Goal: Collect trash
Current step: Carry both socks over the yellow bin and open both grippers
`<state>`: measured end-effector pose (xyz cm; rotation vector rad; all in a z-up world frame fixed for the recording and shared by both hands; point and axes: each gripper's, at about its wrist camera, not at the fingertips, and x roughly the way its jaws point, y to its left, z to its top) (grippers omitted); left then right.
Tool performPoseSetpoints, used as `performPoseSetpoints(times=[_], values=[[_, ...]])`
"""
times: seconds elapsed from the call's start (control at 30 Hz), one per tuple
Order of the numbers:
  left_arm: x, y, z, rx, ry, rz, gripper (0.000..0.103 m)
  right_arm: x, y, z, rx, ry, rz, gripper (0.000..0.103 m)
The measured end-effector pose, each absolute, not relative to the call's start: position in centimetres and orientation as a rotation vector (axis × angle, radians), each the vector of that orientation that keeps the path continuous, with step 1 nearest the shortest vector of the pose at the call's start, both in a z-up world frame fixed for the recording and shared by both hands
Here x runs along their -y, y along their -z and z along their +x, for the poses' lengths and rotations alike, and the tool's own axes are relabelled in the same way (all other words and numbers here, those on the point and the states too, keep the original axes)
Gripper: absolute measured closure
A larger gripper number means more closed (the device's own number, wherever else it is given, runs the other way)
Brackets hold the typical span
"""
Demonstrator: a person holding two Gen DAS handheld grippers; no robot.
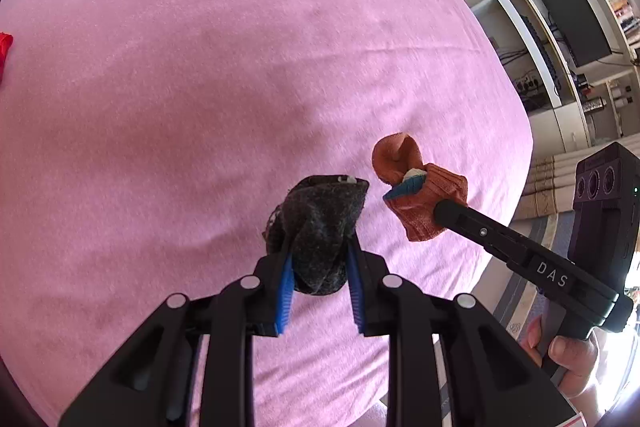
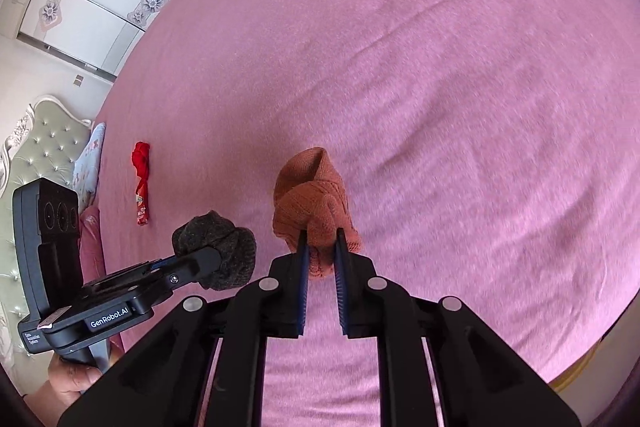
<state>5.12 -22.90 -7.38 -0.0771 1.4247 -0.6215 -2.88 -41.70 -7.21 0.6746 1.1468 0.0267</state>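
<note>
— Tools first: held what?

— Gripped a dark grey sock (image 1: 320, 211) in the left tool (image 1: 320, 251), pinched narrow on the bunched knit, off the bed. Gripped an orange sock (image 2: 308, 195) in the right tool (image 2: 321, 239) the same way, closed tight on a fold, with most of the cloth hanging ahead of the blue pads. Hung the two bundles just beside each other, apart, above the pink sheet (image 2: 440, 87).

— And the trash proper?

— Lay flat on the sheet, well apart to the left, near the pillow (image 2: 94, 155) and the padded headboard (image 2: 48, 147): a red wrapper (image 2: 141, 179), untouched by either tool.

— Saw any risk?

— Judged three. Could lose the orange sock, caught by one fold only, so a quick swing might shake it loose. Could also snag one knit on the other, carried so close together. With both tools full, could not pick up the wrapper without dropping something first.

— Read any writing?

— Read "GenRobot.AI" on the left tool's body, from the right wrist view, and "DAS" along the right tool's finger, from the left one. Made out white lettering on the wrapper's lower end, too small to read. Found a small label on the left tool's butt illegible too.
</note>
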Motion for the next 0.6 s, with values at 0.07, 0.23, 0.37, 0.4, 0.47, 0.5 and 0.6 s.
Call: performPoseSetpoints(times=[0.07, 0.23, 0.37, 0.4, 0.47, 0.5, 0.6], values=[[23.4, 7.2, 3.4, -1.430, 0.647, -0.061, 0.080, 41.5, 7.3, -5.4, -1.142, -0.008, 0.695, 0.091], [25.5, 6.9, -0.2, -1.445, 0.698, -0.016, 0.079, 42.6, 7.3, -10.5, -1.136, 0.038, 0.738, 0.091], [28.1, 6.8, -2.9, -1.464, 0.754, 0.027, 0.080, 45.4, 7.1, -14.5, -1.127, 0.093, 0.778, 0.091], [29.0, 6.9, -3.7, -1.472, 0.771, 0.035, 0.079, 46.2, 7.0, -15.4, -1.121, 0.109, 0.786, 0.091], [31.1, 7.1, -5.4, -1.484, 0.801, 0.059, 0.079, 47.7, 6.9, -17.5, -1.103, 0.143, 0.807, 0.091], [32.4, 7.3, -6.2, -1.489, 0.817, 0.074, 0.079, 48.8, 6.9, -18.7, -1.095, 0.160, 0.817, 0.091], [36.3, 7.6, -8.9, -1.502, 0.874, 0.112, 0.080, 52.1, 7.0, -22.0, -1.074, 0.212, 0.851, 0.091]])
